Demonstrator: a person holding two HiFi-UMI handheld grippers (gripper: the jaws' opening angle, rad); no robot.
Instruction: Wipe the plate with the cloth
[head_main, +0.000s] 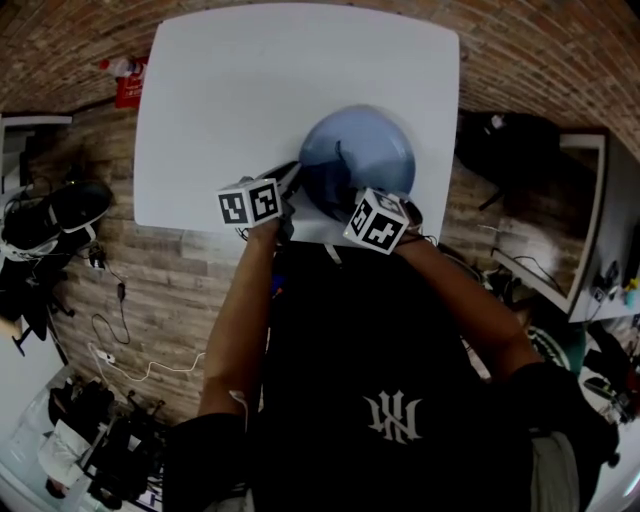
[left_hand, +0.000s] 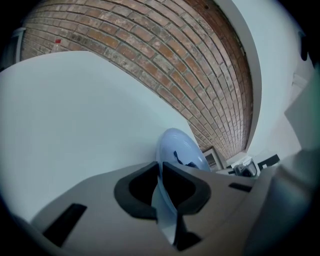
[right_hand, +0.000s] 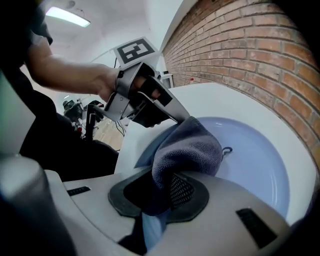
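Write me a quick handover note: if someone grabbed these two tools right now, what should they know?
Left gripper: shut on the plate, at its rim.
Right gripper: shut on the cloth, which is bunched against the plate's face.
Plate: at the near edge of the white table.
Done: both things gripped, cloth brought to the plate.
Left: the wiping; how much is already wiped cannot be told.

A black short-sleeved shirt (head_main: 350, 330) carries a white emblem (head_main: 392, 417). The left hand-held gripper (left_hand: 160, 169) and right hand-held gripper (right_hand: 167, 176) are grey, with black pads (left_hand: 134, 194) and black-and-white marker cubes (head_main: 250, 203).
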